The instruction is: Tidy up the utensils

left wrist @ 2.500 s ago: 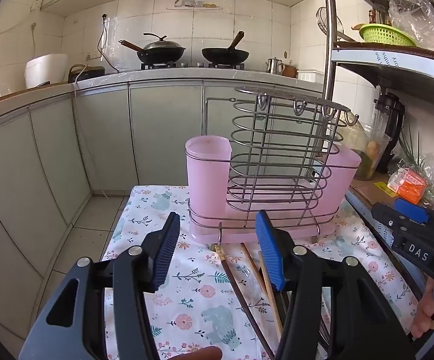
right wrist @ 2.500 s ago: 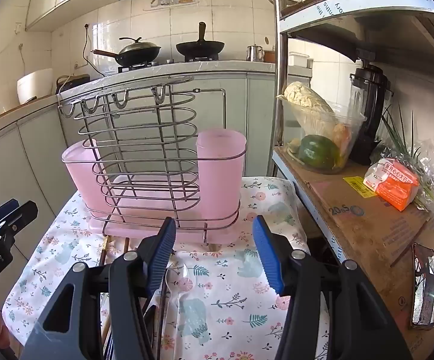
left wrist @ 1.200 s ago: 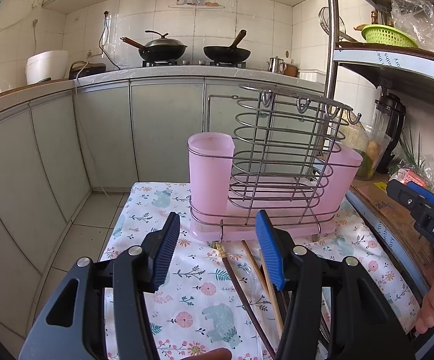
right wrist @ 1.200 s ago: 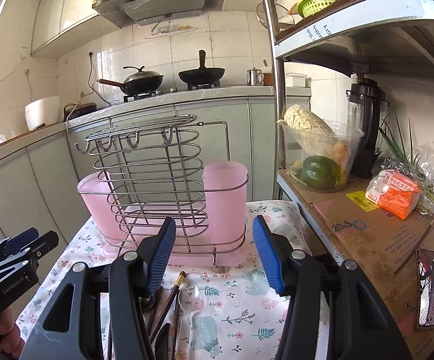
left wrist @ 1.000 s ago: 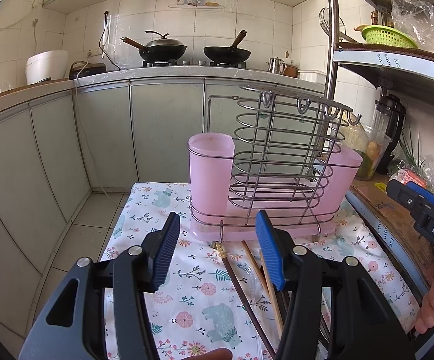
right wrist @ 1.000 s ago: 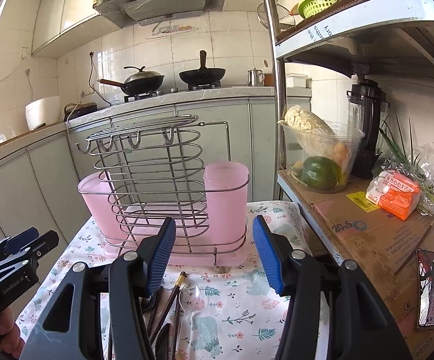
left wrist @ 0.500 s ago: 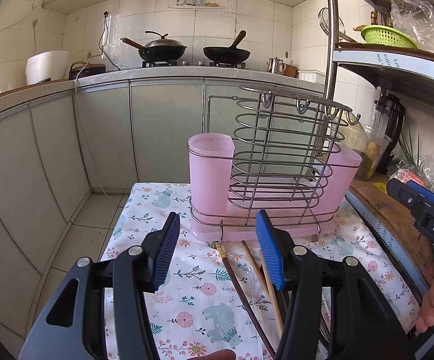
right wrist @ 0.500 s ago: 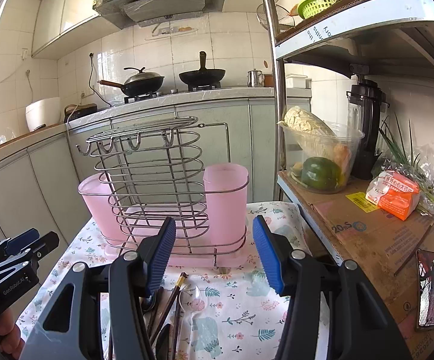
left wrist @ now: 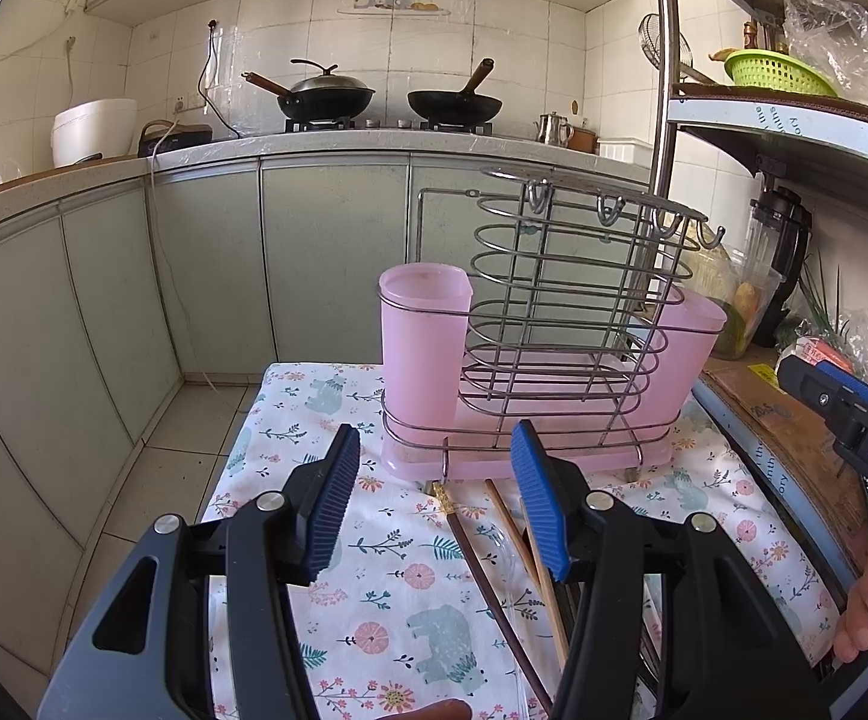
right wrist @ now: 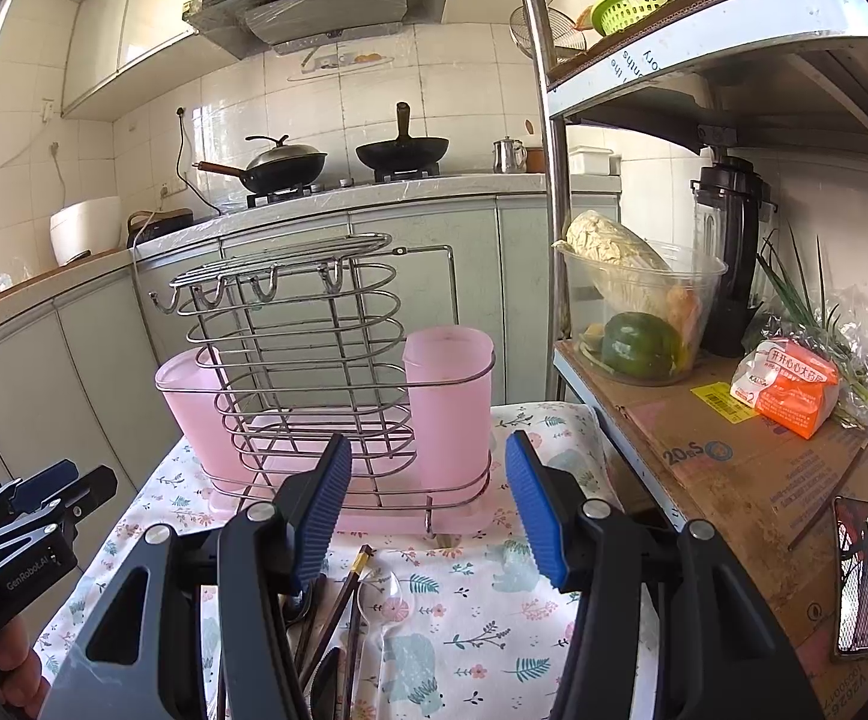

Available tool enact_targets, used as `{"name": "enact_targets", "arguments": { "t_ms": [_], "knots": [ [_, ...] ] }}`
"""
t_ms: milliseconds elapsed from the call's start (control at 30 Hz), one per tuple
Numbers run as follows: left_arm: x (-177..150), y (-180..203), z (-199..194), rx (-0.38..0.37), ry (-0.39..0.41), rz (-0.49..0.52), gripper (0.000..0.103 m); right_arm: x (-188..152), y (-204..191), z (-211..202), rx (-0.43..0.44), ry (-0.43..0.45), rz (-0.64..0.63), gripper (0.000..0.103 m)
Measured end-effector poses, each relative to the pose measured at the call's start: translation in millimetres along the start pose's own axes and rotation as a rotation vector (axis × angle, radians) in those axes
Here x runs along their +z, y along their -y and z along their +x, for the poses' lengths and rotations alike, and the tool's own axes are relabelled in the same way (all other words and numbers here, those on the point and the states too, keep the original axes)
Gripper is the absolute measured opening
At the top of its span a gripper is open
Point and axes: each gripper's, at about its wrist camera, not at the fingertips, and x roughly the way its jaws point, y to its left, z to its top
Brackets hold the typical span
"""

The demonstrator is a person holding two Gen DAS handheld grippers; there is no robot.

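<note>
Your left gripper [left wrist: 428, 504] was spread, empty | your right gripper [right wrist: 428, 504] was spread, empty | chopsticks [left wrist: 515, 540] lay before the wire utensil rack [left wrist: 554, 336]

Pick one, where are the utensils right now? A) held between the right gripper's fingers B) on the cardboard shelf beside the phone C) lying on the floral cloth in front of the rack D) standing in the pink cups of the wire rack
C: the chopsticks and clear plastic spoon lie flat on the floral cloth in front of the wire rack; both pink cups look empty, and both grippers are open with nothing between them.
</note>
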Motion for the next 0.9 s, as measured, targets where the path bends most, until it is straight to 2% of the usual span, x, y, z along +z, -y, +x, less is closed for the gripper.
{"name": "enact_targets", "arguments": {
  "t_ms": [267, 433, 633, 800, 900],
  "knots": [
    [-5.6, -12.7, 8.1, -0.010, -0.062, -0.004, 0.053, -12.3, 3.6, 18.7, 0.028, -0.116, -0.010, 0.053],
    [-14.4, -23.4, 18.6, -0.007, -0.115, -0.017, 0.053, -19.6, 7.1, 24.4, 0.018, -0.143, -0.014, 0.053],
    [-23.7, -30.6, 41.7, -0.056, -0.247, -0.095, 0.053, -24.6, 12.3, 32.6, 0.031, -0.190, -0.006, 0.053],
    [-26.8, -28.1, 62.1, -0.115, -0.351, -0.120, 0.053, -30.0, 26.1, 37.8, 0.064, -0.228, 0.070, 0.053],
    [-26.7, -18.4, 71.9, -0.145, -0.400, -0.094, 0.039, -31.0, 34.2, 44.7, 0.088, -0.259, 0.103, 0.051]
  ]
}}
